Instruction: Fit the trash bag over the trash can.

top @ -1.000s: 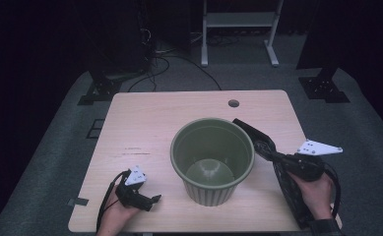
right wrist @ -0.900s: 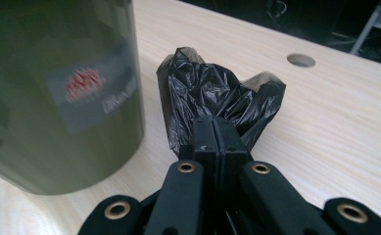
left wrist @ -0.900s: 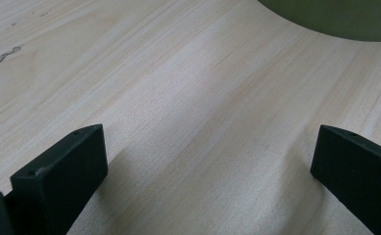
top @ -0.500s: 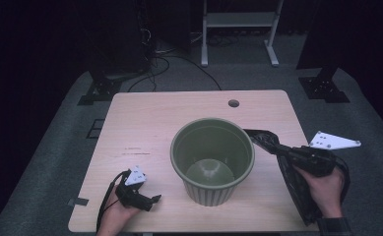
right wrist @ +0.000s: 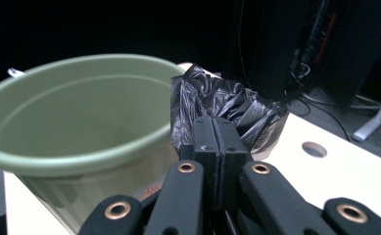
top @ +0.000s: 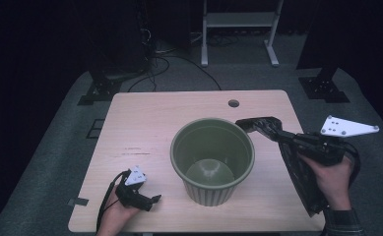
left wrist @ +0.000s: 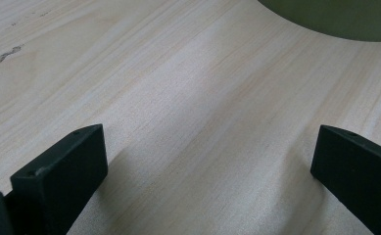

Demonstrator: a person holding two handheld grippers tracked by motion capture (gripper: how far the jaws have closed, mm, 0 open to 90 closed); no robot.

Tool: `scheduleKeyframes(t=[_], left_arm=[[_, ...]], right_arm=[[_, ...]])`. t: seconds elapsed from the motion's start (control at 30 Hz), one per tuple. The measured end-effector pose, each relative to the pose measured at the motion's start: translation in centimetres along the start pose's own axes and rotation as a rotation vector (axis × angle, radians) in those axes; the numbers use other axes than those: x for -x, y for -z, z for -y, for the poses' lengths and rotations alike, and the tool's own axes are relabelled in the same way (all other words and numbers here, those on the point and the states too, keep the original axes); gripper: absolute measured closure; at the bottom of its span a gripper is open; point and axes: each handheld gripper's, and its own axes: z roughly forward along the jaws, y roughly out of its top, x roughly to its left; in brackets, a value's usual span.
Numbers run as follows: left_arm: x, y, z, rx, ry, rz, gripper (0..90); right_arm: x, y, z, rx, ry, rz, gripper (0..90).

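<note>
The round olive-green plastic bucket (top: 212,160) stands upright and empty in the middle of the pale wooden table (top: 149,118), and everything else is best placed from it. Just off the bucket's right rim, the right gripper (top: 272,129) has its jaws pressed flat together on a crumpled black plastic bin bag (right wrist: 227,105); the bunched end sticks out past the jaw tips, and the rest of the film hangs down under the person's forearm. A second ago that bunched end reached in over the bucket's rim. Now it has drawn back to the right and sits beside the rim, at about rim height, close to it, though I cannot tell whether it touches. To me this looks like a re-aim, not a finished placement: the bag is not yet inside, and the bucket has no liner.

To the bucket's lower left, near the table's front edge, the left gripper (top: 152,200) lies low over the wood exactly where it was, its jaws spread wide with nothing between them. It seems ready to help spread the bag.
</note>
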Motion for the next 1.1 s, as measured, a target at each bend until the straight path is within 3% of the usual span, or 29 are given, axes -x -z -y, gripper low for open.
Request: scheduleKeyframes(t=[0.57, 0.87, 1.1], left_arm=[[0.0, 0.0, 0.0, 0.002, 0.001, 0.000, 0.0], [0.0, 0.0, 0.0, 0.002, 0.001, -0.001, 0.0], [0.0, 0.0, 0.0, 0.001, 0.001, -0.001, 0.0]], right_arm=[[-1.8, 0.9, -4.7, 0.090, 0.067, -0.109, 89.5], [-3.1, 1.0, -7.7, 0.128, 0.122, -0.144, 89.5], [-3.6, 0.8, -9.4, 0.179, 0.132, -0.200, 89.6]])
